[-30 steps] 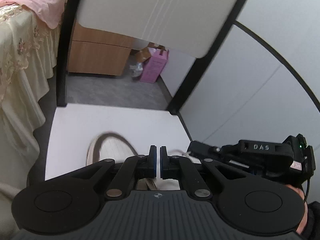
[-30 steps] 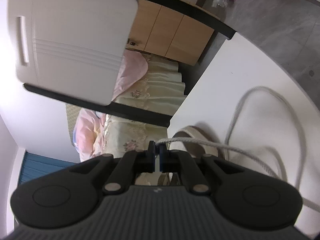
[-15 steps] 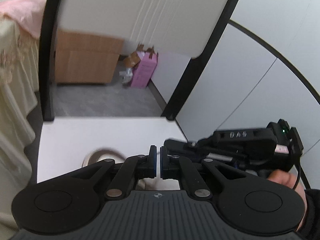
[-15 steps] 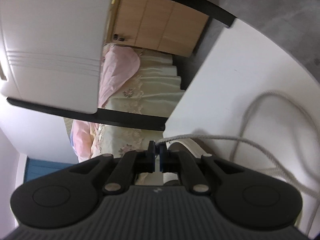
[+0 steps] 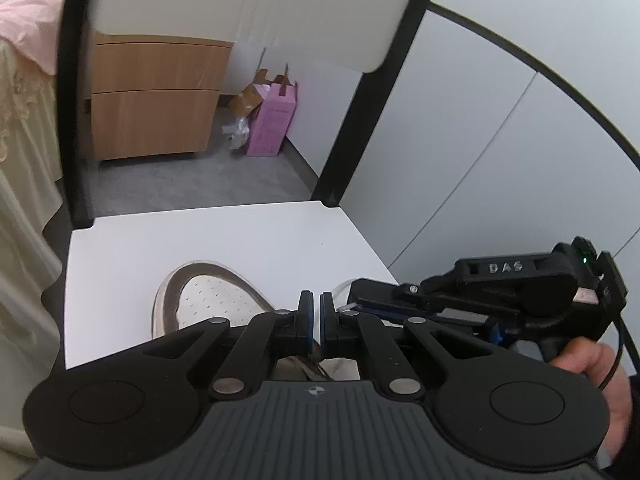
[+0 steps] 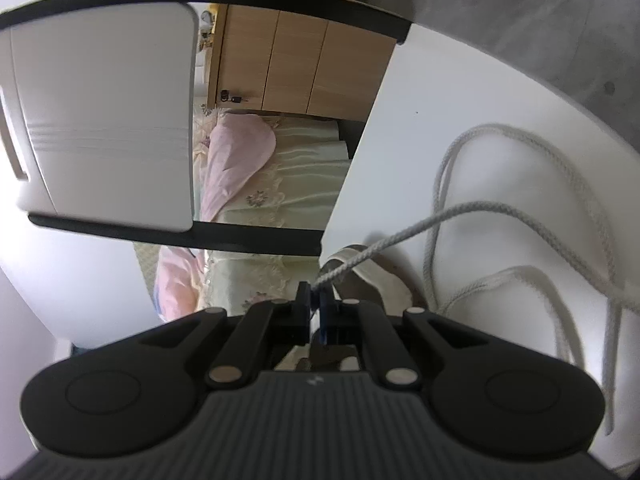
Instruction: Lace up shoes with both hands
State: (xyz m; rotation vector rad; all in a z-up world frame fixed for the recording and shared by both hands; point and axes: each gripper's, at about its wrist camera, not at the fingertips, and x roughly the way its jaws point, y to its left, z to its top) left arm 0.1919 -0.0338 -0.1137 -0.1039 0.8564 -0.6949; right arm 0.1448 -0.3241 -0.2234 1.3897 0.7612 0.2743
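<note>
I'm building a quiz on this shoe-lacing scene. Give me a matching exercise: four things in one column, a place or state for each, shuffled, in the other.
Things:
1 shoelace
2 shoe
3 pink box
4 left gripper

Places or states:
A on the floor beside the wooden drawers
B shut, nothing visible between its fingers
C pinched at its end by the right gripper
D resting on the white tabletop

Pairs: 1-C, 2-D, 3-A, 4-B

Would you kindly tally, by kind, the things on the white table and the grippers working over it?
Shoe, brown-trimmed white sneaker: 1
Shoelace, white cord looped on the table, its end pinched in the right gripper: 1
Grippers: 2, the right one and the left gripper, shut with nothing visible between its pads
Total: 4
</note>
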